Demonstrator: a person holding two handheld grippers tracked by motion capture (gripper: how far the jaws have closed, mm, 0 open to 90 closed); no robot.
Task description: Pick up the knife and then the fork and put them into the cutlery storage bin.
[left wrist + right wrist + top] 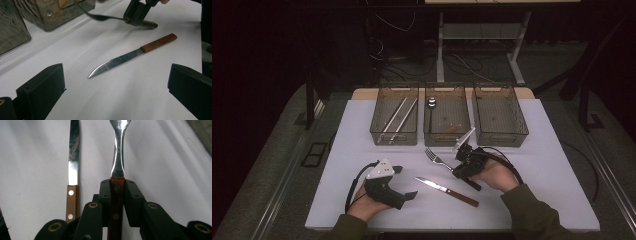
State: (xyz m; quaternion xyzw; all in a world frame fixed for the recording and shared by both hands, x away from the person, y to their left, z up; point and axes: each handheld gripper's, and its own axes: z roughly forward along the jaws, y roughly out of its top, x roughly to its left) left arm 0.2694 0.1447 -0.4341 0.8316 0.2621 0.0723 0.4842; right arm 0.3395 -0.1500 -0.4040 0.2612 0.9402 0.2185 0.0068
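Fork lift beside the knife
Right hand-held gripper (117,195) clamps the fork (119,150) handle; keep it level, clear of the knife (73,165). Left hand-held gripper (115,92) gapes empty.

White table (532,200), knife (447,190), three bins (447,139)

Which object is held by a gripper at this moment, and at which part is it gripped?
The right gripper holds the fork by its wooden handle, just below the metal neck. The left gripper is open and holds nothing; the knife lies on the table.
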